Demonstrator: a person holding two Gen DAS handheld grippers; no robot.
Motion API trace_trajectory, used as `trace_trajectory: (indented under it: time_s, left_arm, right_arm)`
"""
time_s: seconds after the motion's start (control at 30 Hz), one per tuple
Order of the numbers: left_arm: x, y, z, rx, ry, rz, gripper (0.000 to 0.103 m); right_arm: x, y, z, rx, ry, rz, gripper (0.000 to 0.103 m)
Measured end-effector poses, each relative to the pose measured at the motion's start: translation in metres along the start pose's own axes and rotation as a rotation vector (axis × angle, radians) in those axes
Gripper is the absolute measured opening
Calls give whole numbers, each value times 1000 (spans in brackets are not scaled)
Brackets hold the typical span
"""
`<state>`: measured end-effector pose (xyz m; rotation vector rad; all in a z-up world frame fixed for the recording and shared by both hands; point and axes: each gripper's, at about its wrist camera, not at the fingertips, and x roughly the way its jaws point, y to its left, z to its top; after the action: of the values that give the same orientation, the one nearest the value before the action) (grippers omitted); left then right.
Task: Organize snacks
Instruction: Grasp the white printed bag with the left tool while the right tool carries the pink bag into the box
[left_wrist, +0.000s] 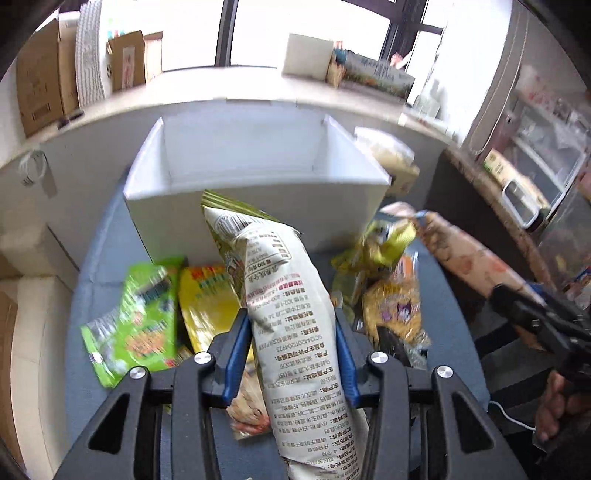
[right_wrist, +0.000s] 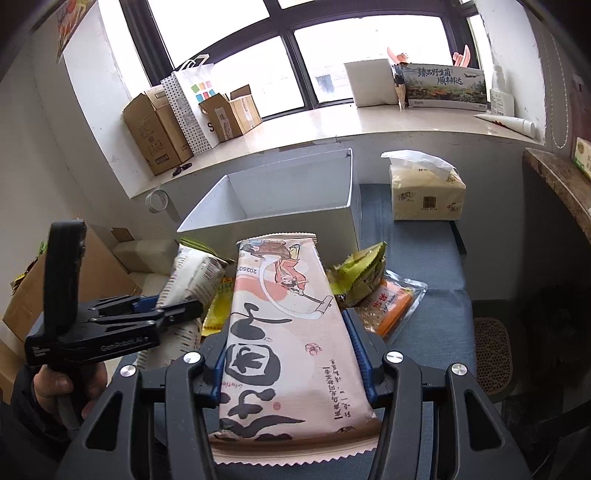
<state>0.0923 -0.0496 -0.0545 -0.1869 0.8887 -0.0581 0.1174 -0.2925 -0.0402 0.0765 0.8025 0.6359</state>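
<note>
My left gripper (left_wrist: 291, 325) is shut on a cream snack bag with printed text (left_wrist: 291, 314) and holds it lifted in front of the empty white box (left_wrist: 258, 206). My right gripper (right_wrist: 286, 328) is shut on a pink snack packet with a drawn figure (right_wrist: 288, 325), also raised before the white box (right_wrist: 280, 221). The right gripper with its pink packet (left_wrist: 476, 258) shows at the right of the left wrist view. The left gripper (right_wrist: 184, 308) with its cream bag (right_wrist: 192, 273) shows at the left of the right wrist view.
On the blue-grey table lie a green bag (left_wrist: 136, 317), a yellow bag (left_wrist: 207, 302), a yellow-green packet (right_wrist: 358, 273) and an orange packet (right_wrist: 391, 302). A tissue pack (right_wrist: 424, 192) stands right of the box. Cardboard boxes (right_wrist: 155, 129) sit on the windowsill.
</note>
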Motion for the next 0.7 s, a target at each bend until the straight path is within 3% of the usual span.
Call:
trace_trajectory:
  time_s: [0.17, 0.27, 0.43, 0.6, 0.63, 0.7]
  left_arm:
    - [-21, 27, 50, 27, -92, 12, 47]
    - [-18, 42, 99, 40, -132, 4, 47]
    - [27, 68, 171, 29, -115, -3, 47]
    - [90, 87, 198, 9, -37, 27, 48]
    - [99, 90, 197, 8, -27, 26, 50]
    - [113, 95, 199, 10, -15, 50, 64]
  right_arm:
    - [12, 16, 33, 9, -80, -28, 57]
    - [35, 25, 66, 6, -76, -108, 58]
    - [87, 28, 130, 2, -79, -144, 57]
    - [147, 12, 168, 21, -21, -205, 58]
    - [158, 8, 170, 34, 14, -221, 58]
    - [175, 0, 172, 55, 51, -238, 58]
